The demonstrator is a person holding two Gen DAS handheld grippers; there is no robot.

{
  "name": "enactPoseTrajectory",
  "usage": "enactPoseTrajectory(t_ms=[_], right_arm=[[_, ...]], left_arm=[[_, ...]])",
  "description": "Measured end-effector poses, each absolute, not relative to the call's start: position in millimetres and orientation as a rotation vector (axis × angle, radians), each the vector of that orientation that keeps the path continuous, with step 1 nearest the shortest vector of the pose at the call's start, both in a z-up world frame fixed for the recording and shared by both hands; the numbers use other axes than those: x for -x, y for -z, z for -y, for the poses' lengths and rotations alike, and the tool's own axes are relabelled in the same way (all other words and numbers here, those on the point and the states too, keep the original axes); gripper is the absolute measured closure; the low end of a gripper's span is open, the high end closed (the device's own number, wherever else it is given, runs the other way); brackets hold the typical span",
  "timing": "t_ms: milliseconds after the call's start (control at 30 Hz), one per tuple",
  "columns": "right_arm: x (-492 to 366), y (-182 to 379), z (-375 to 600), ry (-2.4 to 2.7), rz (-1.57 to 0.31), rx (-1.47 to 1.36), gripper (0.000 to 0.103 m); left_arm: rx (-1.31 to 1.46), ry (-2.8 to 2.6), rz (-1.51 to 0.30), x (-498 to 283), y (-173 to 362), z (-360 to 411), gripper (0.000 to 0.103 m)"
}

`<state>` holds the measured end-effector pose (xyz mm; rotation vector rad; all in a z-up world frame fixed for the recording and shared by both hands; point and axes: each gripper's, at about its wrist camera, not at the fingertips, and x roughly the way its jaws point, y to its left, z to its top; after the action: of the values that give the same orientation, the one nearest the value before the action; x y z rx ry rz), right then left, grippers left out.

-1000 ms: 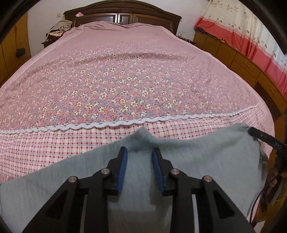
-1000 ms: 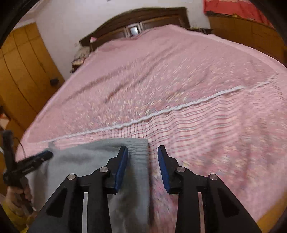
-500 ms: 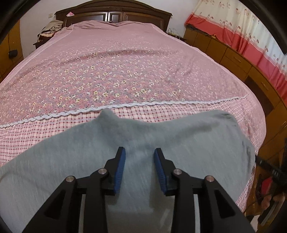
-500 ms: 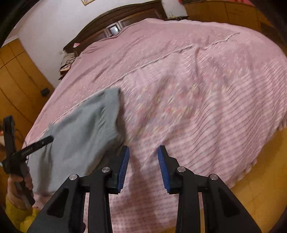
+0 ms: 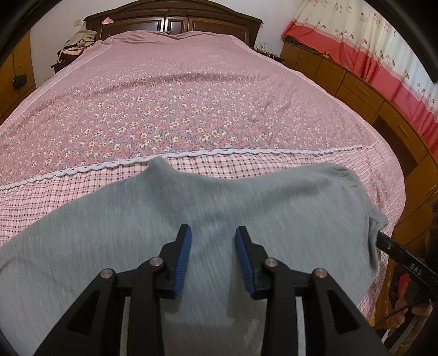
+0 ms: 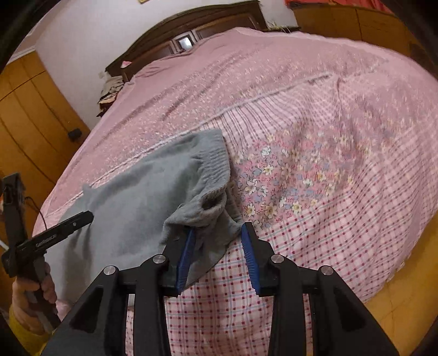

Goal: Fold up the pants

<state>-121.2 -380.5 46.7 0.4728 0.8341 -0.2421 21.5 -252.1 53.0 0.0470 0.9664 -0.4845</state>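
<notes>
Both grippers' fingers released: left gripper (image 5: pixel 210 257) hovers over the pants (image 5: pixel 191 219); right gripper (image 6: pixel 219 252) seemingly straddles their waistband (image 6: pixel 216 164) to grasp.

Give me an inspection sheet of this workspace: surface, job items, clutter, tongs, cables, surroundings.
Surface: bed with pink floral and checked cover.
Job's things: grey pants spread near the foot edge, waistband bunched.
Clutter: clothes pile beside the headboard.
Tongs: left tongs open above the pants; right tongs open, waistband corner between the jaws.
Cables: thin black cable by the left handle.
Surroundings: wooden headboard, cabinets, red curtain.
</notes>
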Motion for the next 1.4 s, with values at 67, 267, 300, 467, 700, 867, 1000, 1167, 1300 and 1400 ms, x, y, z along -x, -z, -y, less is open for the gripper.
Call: enactPoseTrajectory(t_ms=[67,267,300,467,700,867,1000,1167,1300,1400], right_arm=[[126,-44,386,0.24,-0.827,-0.529,0.067],[140,-32,401,0.241,-0.8,-0.68,0.067],[140,-32,401,0.239,-0.797,-0.685,0.067],[131,-41,397,0.2,-0.763,-0.64,0.08],[167,-55,411,0.22,-0.672,-0.687,0.093],[168,-33,411,0.257,-0.748,-0.664,0.095],[175,-46,401,0.292,-0.75,-0.592,0.093],[185,-88,386,0.332,-0.668,-0.484,0.093],[158,-101,363,0.214,-0.664,-0.456,0.09],[137,-86,350,0.191,-0.722,-0.426,0.089]], left_arm=[[-0.046,0.487,-0.966,-23,-52,252,0.068],[-0.039,0.49,-0.965,-26,-51,251,0.068],[-0.041,0.49,-0.965,-26,-51,252,0.068],[-0.051,0.485,-0.963,-27,-50,254,0.068],[-0.061,0.465,-0.953,-34,-48,253,0.068],[-0.057,0.457,-0.955,-40,-45,253,0.068],[-0.07,0.467,-0.951,-37,-46,251,0.068],[-0.064,0.474,-0.955,-37,-47,250,0.068],[-0.067,0.469,-0.954,-35,-48,253,0.067],[-0.073,0.469,-0.952,-32,-47,255,0.065]])
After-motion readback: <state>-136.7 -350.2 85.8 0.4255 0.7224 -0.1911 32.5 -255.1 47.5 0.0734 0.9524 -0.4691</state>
